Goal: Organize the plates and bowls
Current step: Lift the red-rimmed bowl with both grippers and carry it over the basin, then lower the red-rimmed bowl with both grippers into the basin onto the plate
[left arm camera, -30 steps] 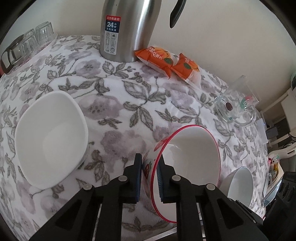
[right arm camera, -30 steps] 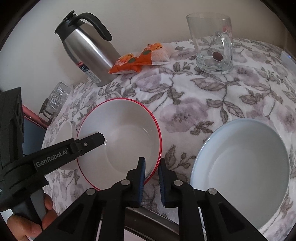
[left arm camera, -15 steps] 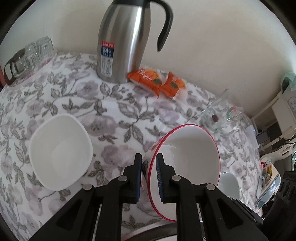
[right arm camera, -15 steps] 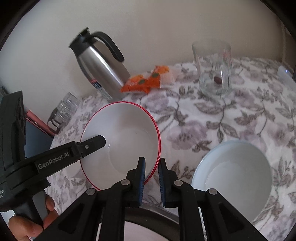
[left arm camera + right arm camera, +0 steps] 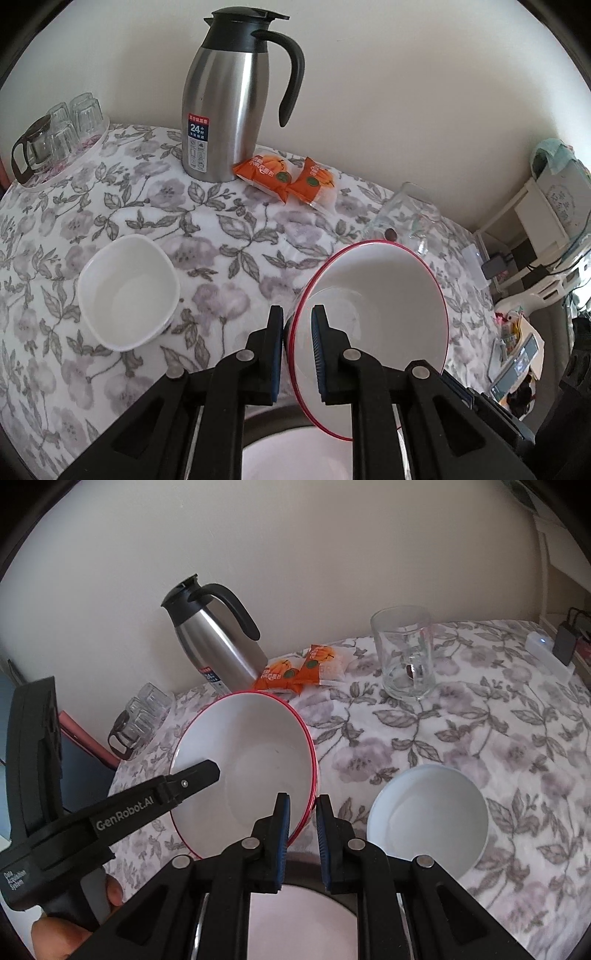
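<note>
Plain cream wall (image 5: 406,92) at 12 o'clock behind floral-clothed table (image 5: 229,229). White shelving unit (image 5: 543,214) at 3 o'clock. Diffuse, even lighting.

Steel thermos jug (image 5: 221,107), standing at the table's far edge, is bearing a red-and-blue label (image 5: 198,143) showing "24"; smaller characters unreadable. Left gripper (image 5: 199,771) arm is showing "GenRobot.AI"; its handle is showing "Data Acquisition System". Orange snack packets (image 5: 284,176): print illegible.

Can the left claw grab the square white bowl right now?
Probably not as things stand: the left claw is shut on the red-rimmed bowl's rim, shared with the right claw. The square white bowl itself sits unobstructed on the tablecloth.
</note>
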The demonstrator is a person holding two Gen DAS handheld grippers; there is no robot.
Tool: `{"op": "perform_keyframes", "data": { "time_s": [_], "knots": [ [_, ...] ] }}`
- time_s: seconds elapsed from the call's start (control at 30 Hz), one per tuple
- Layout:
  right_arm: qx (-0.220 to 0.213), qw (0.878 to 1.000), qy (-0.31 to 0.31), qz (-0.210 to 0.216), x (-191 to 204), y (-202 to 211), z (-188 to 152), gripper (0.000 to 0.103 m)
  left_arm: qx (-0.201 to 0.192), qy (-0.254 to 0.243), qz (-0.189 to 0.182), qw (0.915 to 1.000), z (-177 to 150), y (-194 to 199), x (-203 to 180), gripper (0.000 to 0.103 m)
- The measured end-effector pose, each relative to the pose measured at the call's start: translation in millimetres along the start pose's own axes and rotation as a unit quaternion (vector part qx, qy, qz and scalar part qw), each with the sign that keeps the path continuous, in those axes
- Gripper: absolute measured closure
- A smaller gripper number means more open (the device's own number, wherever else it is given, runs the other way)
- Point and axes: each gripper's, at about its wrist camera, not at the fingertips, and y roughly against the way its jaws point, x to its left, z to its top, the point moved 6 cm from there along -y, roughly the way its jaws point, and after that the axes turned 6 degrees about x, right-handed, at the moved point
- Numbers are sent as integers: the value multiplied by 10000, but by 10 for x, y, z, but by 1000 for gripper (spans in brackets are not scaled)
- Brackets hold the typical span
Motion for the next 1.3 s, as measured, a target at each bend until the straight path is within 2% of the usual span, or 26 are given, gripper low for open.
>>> {"op": "perform_keyframes", "data": {
  "time_s": [0.33,0.9,1.1,1.3],
  "knots": [
    [107,9999,-16,-86,50,224,-218,87,81,-74,12,9999,-220,172,-51,87],
    [517,9986,12,-141,62,244,-704,87,300,94,-79,9995,-679,294,98,87],
    [623,9980,-6,-121,32,250,-848,87,497,177,-138,9985,-906,265,166,87],
    [676,9973,41,-292,-1,274,-984,87,695,121,-156,9974,-1104,207,156,87]
  ]
}}
